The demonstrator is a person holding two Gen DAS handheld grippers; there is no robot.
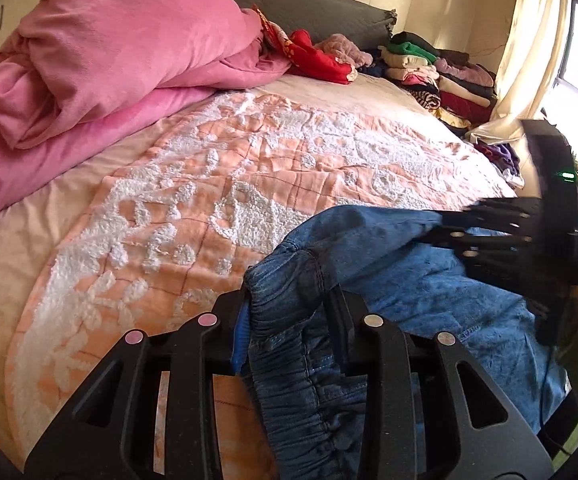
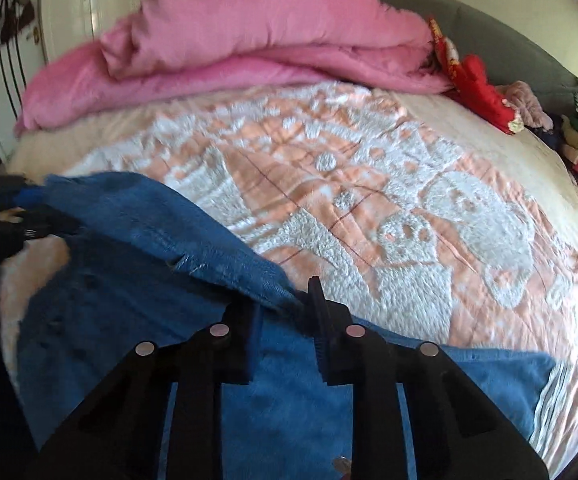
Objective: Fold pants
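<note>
Nearest the lens, the left tool [image 1: 289, 312] clamps the gathered elastic waistband of the blue denim pants [image 1: 409, 280], while the right tool [image 2: 285, 312] pinches the fabric's upper edge further along. The pants hang half-lifted over the bed [image 2: 409, 200], low above its peach-and-white quilt [image 1: 209, 184]. The opening spread appears in hand; next, laying them flat. Beyond, a pink duvet [image 1: 109, 52].

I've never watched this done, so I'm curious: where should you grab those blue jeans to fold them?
By the gathered elastic waistband, coming in from the near bed edge: it is thick, bunched and raised. The left gripper already pinches it there; the right gripper holds the jeans at another edge.
</note>
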